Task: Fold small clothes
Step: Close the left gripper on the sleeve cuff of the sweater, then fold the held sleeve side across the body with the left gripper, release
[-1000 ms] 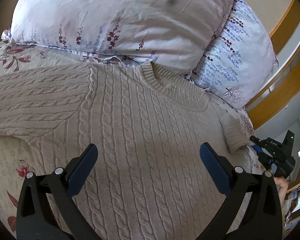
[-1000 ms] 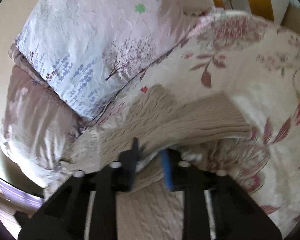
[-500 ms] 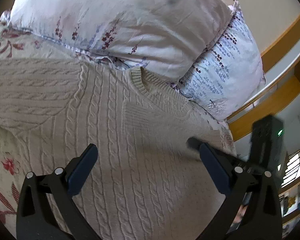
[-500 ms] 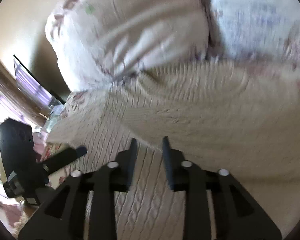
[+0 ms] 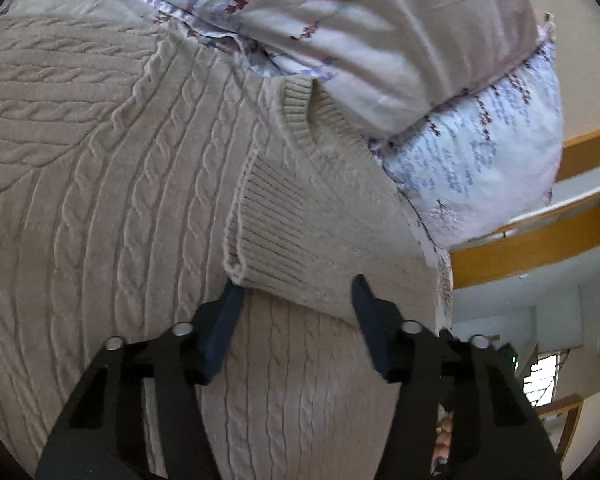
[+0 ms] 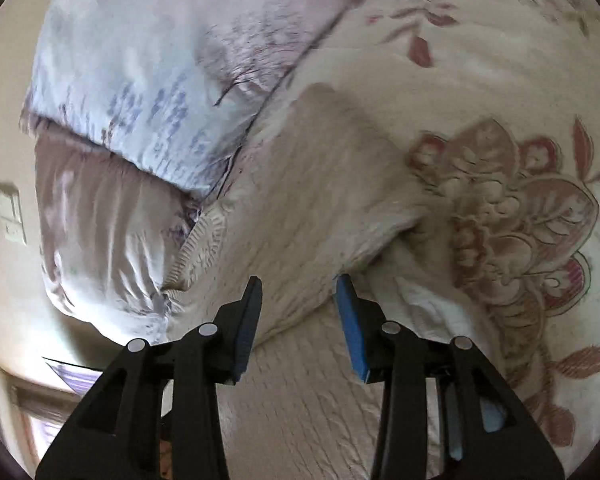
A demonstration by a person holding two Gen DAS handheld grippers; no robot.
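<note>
The beige cable-knit sweater (image 5: 112, 184) fills the frame's centre, its sleeve (image 5: 300, 232) folded inward for narrowing; left gripper (image 5: 296, 304) and right gripper (image 6: 298, 300) both hover released, grasping nothing

Legible text / labels / brands / nos. / signs: none, either view. Sweater (image 5: 112, 184): plain cable knit, no tag or label showing. Pillows (image 5: 400, 32): floral print only, no lettering. Bedspread (image 6: 500, 92): flower pattern only. Wall switch plate (image 6: 11, 212): blurred, no markings readable.
</note>
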